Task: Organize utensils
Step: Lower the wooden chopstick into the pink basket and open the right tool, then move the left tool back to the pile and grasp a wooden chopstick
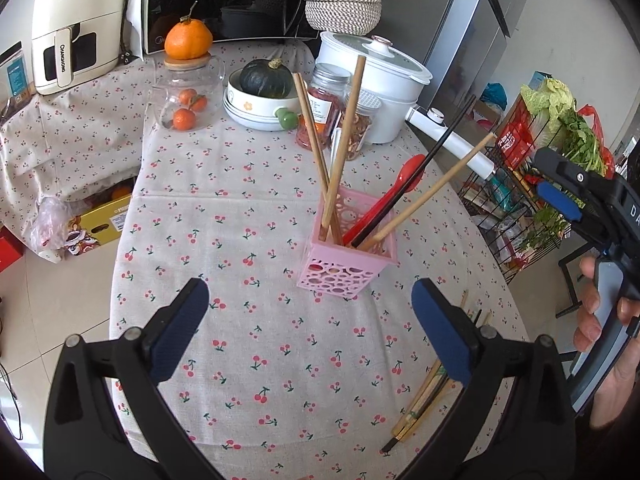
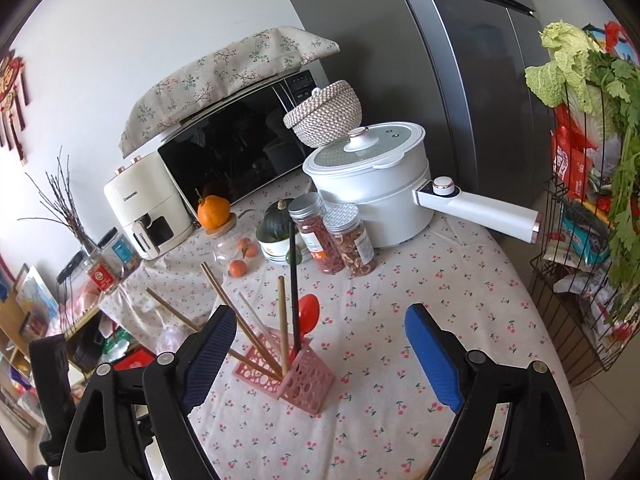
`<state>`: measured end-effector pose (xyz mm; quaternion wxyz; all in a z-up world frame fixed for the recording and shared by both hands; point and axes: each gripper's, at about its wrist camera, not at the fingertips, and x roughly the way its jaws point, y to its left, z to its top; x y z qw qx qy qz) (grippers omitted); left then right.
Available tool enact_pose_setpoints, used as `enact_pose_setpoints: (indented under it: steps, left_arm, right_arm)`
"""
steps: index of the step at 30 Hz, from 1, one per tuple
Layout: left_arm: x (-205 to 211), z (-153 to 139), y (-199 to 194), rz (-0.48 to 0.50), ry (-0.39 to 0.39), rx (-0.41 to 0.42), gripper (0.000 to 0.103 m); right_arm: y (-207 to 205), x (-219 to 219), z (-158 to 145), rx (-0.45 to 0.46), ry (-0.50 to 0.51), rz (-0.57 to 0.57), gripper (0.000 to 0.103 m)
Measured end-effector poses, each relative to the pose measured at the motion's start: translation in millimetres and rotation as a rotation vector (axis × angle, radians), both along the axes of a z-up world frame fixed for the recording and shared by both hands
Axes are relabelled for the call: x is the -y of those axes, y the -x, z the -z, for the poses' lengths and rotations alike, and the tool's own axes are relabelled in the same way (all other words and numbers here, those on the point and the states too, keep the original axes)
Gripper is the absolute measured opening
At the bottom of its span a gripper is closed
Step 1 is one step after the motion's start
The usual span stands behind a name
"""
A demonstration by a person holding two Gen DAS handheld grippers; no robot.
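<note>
Both grippers have jaws spread wide w/ nothing between them. Left gripper [image 1: 310, 334] hangs over bare cherry-print tablecloth [image 1: 248, 208], just in front of the pink utensil holder [image 1: 347, 262]. Right gripper [image 2: 320, 356] sits over the same holder from the other side. The holder stands upright mid-table w/ wooden chopsticks [image 1: 338, 152], a black chopstick [image 1: 416, 176] and a red spoon [image 1: 400, 184] leaning out. More loose chopsticks [image 1: 424, 400] lie flat on the cloth under the left gripper's right finger.
</note>
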<state>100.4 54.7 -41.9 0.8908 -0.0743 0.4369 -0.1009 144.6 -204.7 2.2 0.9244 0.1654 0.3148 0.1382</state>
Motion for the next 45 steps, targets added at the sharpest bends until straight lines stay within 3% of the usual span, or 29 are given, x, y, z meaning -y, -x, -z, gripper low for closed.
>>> enact_pose_setpoints:
  steps: [2,4,14,31,34,36,41,45]
  left_arm:
    - [4.8,3.5,2.2,0.012,0.001,-0.017,0.101]
    - [10.2,7.1,3.9,0.026,0.004,-0.034,0.101]
    - [47.6,27.5,11.0,0.096,-0.008,-0.117,0.101]
    - [123.2,74.4,4.7,0.279,-0.187,-0.222,0.101]
    - [137.9,78.8,-3.0,0.319,-0.168,-0.233,0.101]
    - [149.8,81.7,-8.9,0.35,-0.141,-0.24,0.097]
    - [178.6,95.4,-27.3,0.411,-0.096,-0.309,0.047]
    - [196.7,104.2,-34.6,0.45,-0.065,-0.347,0.031]
  right_arm:
    - [4.9,7.9,3.8,-0.017,0.027,0.006,0.1]
    - [10.4,15.5,9.0,-0.035,0.053,0.017,0.103]
    - [36.6,48.6,42.9,-0.195,0.152,0.076,0.103]
    - [56.2,89.6,114.1,-0.514,0.235,0.117,0.103]
    - [55.3,96.1,123.3,-0.551,0.249,0.106,0.103]
    - [54.9,99.8,127.6,-0.57,0.256,0.1,0.103]
    - [54.3,110.6,132.0,-0.595,0.245,0.094,0.103]
    - [53.3,115.2,133.6,-0.61,0.223,0.087,0.103]
